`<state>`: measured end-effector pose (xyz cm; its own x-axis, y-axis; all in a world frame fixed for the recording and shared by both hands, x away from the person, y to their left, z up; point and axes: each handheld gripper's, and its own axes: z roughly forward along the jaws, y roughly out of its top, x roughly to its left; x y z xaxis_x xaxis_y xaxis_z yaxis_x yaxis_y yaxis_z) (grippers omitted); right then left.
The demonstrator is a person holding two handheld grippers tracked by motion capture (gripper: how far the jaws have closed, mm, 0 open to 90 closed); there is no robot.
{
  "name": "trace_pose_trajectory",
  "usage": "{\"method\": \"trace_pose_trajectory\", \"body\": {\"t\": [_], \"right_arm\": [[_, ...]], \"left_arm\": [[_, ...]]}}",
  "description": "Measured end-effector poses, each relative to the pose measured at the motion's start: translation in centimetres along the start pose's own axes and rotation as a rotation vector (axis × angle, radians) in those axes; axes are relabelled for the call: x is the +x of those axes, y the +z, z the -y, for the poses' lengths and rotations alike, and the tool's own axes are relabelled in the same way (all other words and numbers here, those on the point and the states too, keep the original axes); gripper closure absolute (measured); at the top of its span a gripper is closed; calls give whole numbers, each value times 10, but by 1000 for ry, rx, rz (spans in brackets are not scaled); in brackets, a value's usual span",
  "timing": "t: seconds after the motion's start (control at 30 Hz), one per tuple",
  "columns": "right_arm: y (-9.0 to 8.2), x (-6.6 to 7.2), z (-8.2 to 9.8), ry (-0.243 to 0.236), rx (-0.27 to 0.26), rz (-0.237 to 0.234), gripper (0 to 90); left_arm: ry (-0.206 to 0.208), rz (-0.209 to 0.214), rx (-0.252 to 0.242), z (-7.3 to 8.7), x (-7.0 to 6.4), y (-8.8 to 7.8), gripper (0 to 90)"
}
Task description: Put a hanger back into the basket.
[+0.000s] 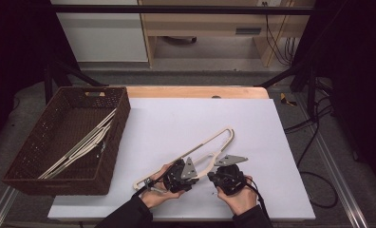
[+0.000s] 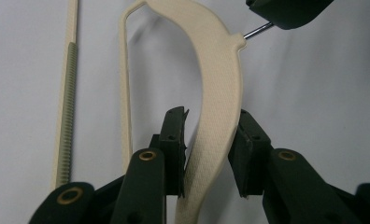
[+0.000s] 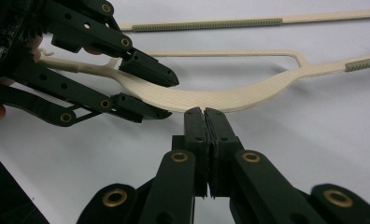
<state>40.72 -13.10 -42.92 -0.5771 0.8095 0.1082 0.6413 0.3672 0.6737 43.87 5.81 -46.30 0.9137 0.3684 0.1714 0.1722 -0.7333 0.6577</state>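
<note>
1. Woven dark-brown plastic basket [image 1: 34,142] stands at the left edge of the white tabletop [image 1: 186,123]. Cream hangers [image 1: 79,147] already lie inside it, slanted from corner to corner.

2. One cream plastic clothes hanger with a ribbed grey grip strip [image 1: 202,154] lies on the tabletop near the person's side, well apart from the basket. A second bar with a ribbed strip [image 2: 68,93] shows beside it in the left gripper view; whether it belongs to the same hanger cannot be told.

3. Left tongs [image 1: 179,175]: jaws stand either side of the hanger's broad curved shoulder [image 2: 218,116]. The gap is narrow. The right pad appears to touch the plastic; the left pad sits just off it. Judged: closing, grip not yet firm.

4. Right tongs [image 1: 226,178]: jaws fully together, as the right gripper view [image 3: 204,112] shows, with tips at the lower edge of the curved shoulder [image 3: 206,100]. In the left gripper view this tool covers the end of the metal hook wire [image 2: 258,31]. Whether the wire is pinched between the pads cannot be told.

5. Step in hand, judged: securing the loose hanger for transfer to the basket.

6. Next move calls for the left tongs to clamp fully before any lift, then a level carry leftward, clearing the basket wall and laying the hanger alongside those already stored.
</note>
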Motion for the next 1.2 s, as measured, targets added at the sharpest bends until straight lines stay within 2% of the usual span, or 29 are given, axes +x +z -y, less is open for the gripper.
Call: {"method": "trace_pose_trajectory", "body": {"t": [0.1,0.13,0.17,0.23,0.27,0.33,0.4,0.53,0.7,0.8,0.87,1.03,1.2], "right_arm": [[-2,-2,0,-5,-19,-11,884],[-4,-5,0,-3,-34,-34,847],[-5,-7,0,-13,-57,-39,821],[-13,-12,-1,9,-105,-44,747],[-17,-16,-1,5,-146,-59,714],[-26,-23,-1,15,-228,-70,655],[-36,-31,0,11,-291,-56,578],[-49,-49,7,35,-360,-11,462],[-48,-68,18,38,-367,9,362],[-43,-74,25,39,-362,25,301],[-42,-77,29,54,-362,35,264],[-41,-82,35,44,-365,52,163],[-41,-84,37,36,-364,73,131]], "left_arm": [[20,-7,11,-1,1,-3,695],[21,-7,12,-1,0,-3,696],[14,-5,6,0,-1,-3,697],[14,-9,6,0,-1,-5,700],[23,-11,13,0,-1,-6,701],[12,-13,-1,0,-1,-8,704],[12,-15,-6,0,0,-12,710],[-16,-24,-36,1,5,-22,722],[-41,-37,-59,1,10,-32,737],[-64,-44,-76,3,15,-38,746],[-79,-52,-86,3,18,-42,752],[-117,-75,-110,5,27,-51,767],[-165,-103,-139,7,35,-59,785]]}}
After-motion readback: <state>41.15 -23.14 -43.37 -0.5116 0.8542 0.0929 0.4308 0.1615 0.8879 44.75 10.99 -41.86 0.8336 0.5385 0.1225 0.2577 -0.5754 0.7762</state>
